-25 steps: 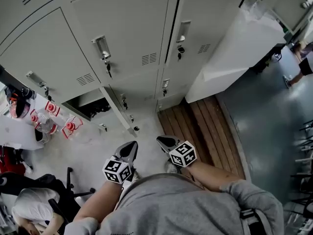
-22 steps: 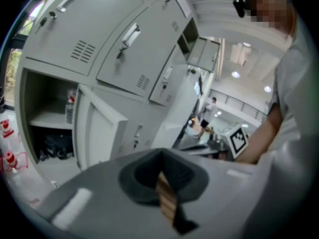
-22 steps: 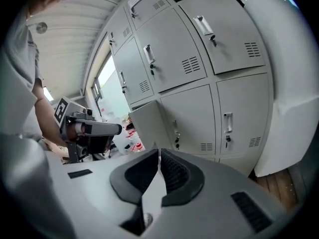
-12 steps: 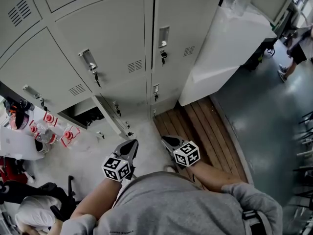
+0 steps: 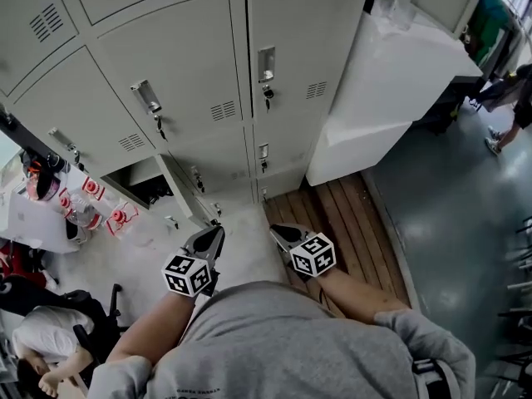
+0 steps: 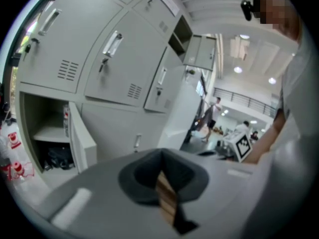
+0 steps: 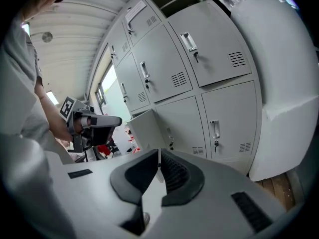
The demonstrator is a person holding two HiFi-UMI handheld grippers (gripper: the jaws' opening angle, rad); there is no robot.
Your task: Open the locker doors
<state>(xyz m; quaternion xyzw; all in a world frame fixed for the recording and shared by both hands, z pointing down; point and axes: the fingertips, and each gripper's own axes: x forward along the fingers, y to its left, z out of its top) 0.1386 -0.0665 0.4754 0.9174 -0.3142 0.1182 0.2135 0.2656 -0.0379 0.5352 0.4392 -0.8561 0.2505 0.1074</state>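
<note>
A bank of grey lockers [image 5: 208, 73] stands ahead, most doors closed with handles and hanging keys. One low locker [image 5: 141, 181] is open, its door [image 5: 184, 191] swung out; the open compartment [image 6: 47, 138] also shows in the left gripper view, and the door [image 7: 144, 128] in the right gripper view. My left gripper [image 5: 208, 239] and right gripper [image 5: 287, 233] are held side by side low in front of my body, pointing at the lockers and well short of them. Both are shut with nothing between the jaws; their tips meet in the left gripper [image 6: 162, 156] and right gripper [image 7: 159, 156] views.
A white cabinet [image 5: 391, 90] stands right of the lockers, with a wooden slatted platform [image 5: 349, 223] before it. Bottles with red labels [image 5: 91, 210] sit on a white surface at the left. A person [image 5: 41, 347] sits at lower left; other people stand far right [image 5: 507, 98].
Both grippers have drifted a little up the picture towards the lockers, still shut. The lockers now sit more upright and central in the head view.
</note>
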